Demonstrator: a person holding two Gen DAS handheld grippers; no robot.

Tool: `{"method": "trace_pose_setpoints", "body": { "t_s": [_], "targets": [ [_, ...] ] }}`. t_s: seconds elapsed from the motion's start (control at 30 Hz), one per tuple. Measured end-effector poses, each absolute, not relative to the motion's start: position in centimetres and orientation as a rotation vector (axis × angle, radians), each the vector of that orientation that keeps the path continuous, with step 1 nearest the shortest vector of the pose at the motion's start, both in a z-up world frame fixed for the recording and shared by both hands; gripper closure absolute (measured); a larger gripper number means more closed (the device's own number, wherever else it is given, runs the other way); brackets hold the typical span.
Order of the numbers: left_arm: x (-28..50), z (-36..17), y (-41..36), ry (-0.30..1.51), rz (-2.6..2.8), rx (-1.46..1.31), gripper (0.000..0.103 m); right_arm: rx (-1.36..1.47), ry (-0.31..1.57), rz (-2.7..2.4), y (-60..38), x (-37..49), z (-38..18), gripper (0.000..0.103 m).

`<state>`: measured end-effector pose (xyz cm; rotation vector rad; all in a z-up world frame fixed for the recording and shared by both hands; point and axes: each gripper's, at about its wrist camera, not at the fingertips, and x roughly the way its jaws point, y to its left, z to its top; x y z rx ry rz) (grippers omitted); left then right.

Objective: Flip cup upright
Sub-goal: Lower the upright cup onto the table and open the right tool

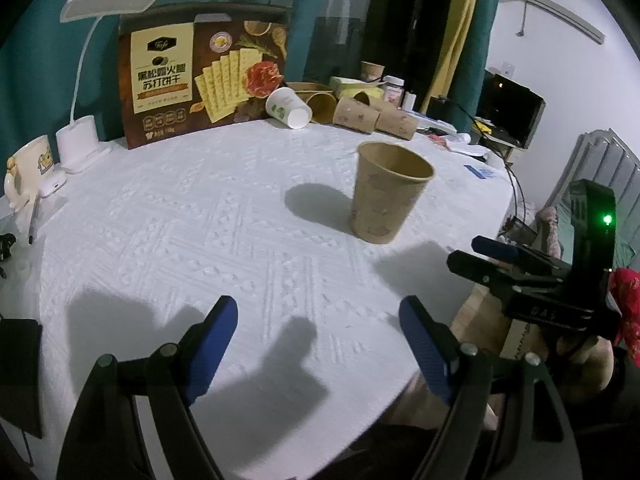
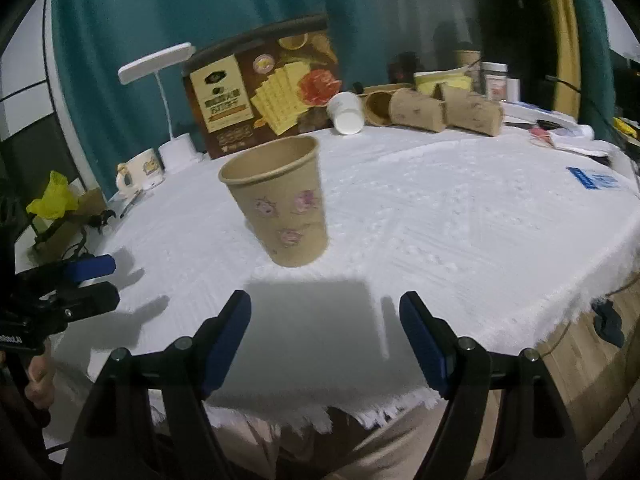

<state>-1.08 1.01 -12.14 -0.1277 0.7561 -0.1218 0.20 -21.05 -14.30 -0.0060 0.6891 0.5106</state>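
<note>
Both grippers, left (image 1: pixel 318 340) and right (image 2: pixel 325 334), hang over the table's (image 2: pixel 460 216) near edge, jaws apart and empty, since the cup (image 2: pixel 280 204) already stands upright mid-table, free of them.

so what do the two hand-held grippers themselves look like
Both match. The left hand-held gripper has a black plastic frame with silver pivot screws and two flat fingers faced with textured blue pads. The right hand-held gripper is built the same; seen from the left wrist camera, its upright black body carries a lit green light and embossed digits. A red patterned sleeve shows behind it.
</note>
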Motion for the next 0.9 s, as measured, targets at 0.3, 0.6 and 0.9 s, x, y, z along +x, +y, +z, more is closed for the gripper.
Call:
{"method": "trace_pose_setpoints", "body": {
  "t_s": [0.3,0.6,0.9],
  "targets": [
    [-1.7,-10.2,-1.8,0.709,-0.157,-0.062,0.02,0.046,0.634,0.363,-25.8,-2.0,-11.9,0.028],
    [-1.8,-6.7,-4.4,0.621,-0.197,0.013,0.02,0.093,0.564,0.248,-30.8,-4.1,-7.8,0.028],
    [-2.7,-2.1,-6.0,0.494,-0.234,0.032,0.019,0.075,0.462,0.197,-33.6,-6.4,-2.9,0.028]
  ]
}}
